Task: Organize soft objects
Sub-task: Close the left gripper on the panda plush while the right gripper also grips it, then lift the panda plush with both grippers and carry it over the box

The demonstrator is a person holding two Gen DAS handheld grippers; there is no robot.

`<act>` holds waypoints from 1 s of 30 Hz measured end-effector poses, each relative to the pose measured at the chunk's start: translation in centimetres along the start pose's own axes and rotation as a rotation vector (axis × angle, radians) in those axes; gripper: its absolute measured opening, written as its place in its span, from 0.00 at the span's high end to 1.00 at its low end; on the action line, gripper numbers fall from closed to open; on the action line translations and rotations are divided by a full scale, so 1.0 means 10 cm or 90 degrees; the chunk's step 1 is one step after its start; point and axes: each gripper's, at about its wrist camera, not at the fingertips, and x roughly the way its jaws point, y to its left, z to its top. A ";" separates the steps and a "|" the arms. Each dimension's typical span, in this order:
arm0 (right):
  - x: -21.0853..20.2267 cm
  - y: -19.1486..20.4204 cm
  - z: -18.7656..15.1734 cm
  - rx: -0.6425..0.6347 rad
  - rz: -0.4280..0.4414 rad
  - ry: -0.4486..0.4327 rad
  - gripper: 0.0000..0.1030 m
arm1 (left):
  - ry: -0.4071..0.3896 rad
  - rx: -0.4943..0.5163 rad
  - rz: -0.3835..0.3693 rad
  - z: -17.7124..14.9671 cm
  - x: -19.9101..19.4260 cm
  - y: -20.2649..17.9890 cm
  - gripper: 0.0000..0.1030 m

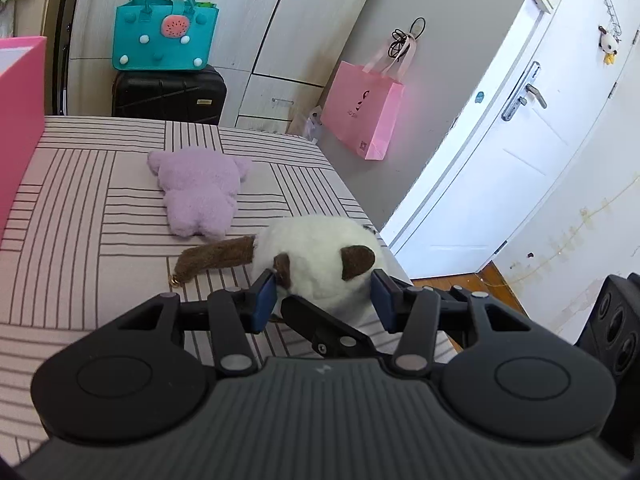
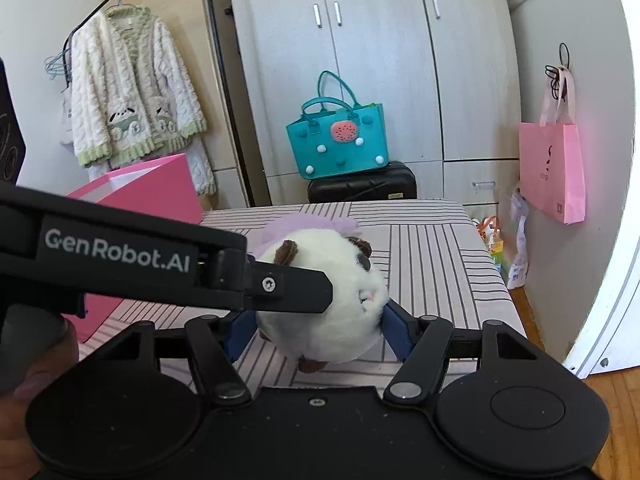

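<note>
A white plush cat (image 1: pixel 316 248) with brown ears and a brown tail rests on the striped bed sheet (image 1: pixel 80 240) near the bed's right edge. My left gripper (image 1: pixel 324 300) has its blue pads against both sides of the cat's head end. My right gripper (image 2: pixel 318 334) presses its blue pads on the plush cat (image 2: pixel 332 320) from the other side. In the right wrist view a left finger (image 2: pixel 296 288) crosses in from the left onto the cat. A purple plush (image 1: pixel 200 192) lies flat further up the bed, and it peeks out behind the cat (image 2: pixel 308 220).
A pink box (image 1: pixel 20 120) stands at the bed's left side. Beyond the bed are a black suitcase (image 1: pixel 168 96) with a teal bag (image 1: pixel 164 36) on it, and a pink paper bag (image 1: pixel 360 116) on the wall. A white door (image 1: pixel 520 140) and a black speaker (image 1: pixel 616 332) are on the right.
</note>
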 end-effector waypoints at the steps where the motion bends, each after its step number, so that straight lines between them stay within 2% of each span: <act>1: -0.03 0.02 0.00 -0.003 0.000 0.001 0.31 | -0.001 0.002 0.002 -0.01 -0.03 -0.01 0.52; 9: -0.31 0.14 0.04 -0.017 0.033 0.011 0.33 | -0.004 -0.014 -0.013 -0.05 -0.38 -0.02 0.52; 15: -0.50 0.25 0.18 -0.048 0.082 0.030 0.34 | -0.006 -0.021 -0.009 -0.04 -0.67 -0.02 0.52; 24: -0.64 0.55 0.33 -0.101 0.109 0.042 0.34 | -0.017 -0.012 0.012 -0.01 -1.00 0.04 0.52; 27: -0.65 0.63 0.38 -0.107 0.127 0.050 0.34 | -0.028 -0.013 0.013 -0.03 -1.13 0.10 0.52; 30: -0.70 0.78 0.39 -0.147 0.134 0.041 0.35 | -0.050 -0.027 0.015 -0.06 -1.30 0.21 0.52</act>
